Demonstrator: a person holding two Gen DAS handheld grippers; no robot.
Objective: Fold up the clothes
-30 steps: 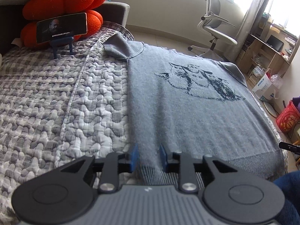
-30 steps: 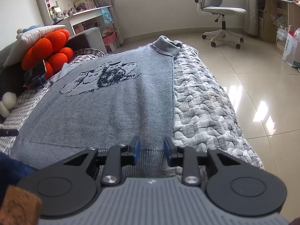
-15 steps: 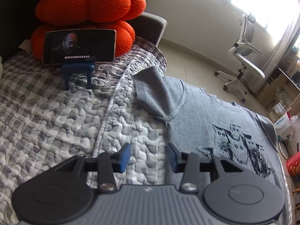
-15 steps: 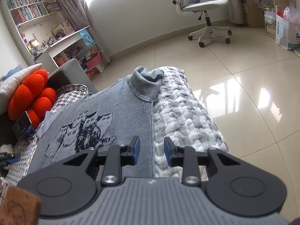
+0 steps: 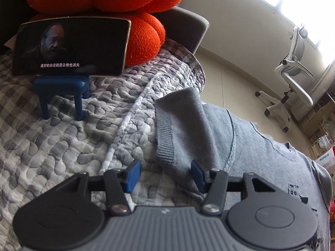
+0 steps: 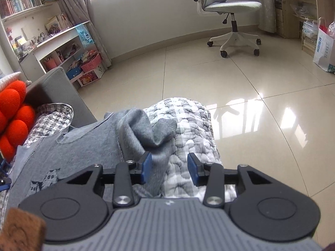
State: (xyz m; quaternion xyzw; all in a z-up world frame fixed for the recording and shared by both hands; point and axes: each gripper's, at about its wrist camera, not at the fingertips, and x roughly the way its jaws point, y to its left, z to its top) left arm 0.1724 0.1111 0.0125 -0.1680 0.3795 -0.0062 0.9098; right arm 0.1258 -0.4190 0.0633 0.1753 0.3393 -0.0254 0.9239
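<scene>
We bring both tongs, left tongs (image 5: 164, 175) and right tongs (image 6: 169, 168), jaws opening and clamped on nothing, to each sleeve of the grey sweater (image 5: 261, 152) spread on the bed (image 5: 62, 146) at lower frame, where a shallow bite could slip and spoil the fold.
</scene>
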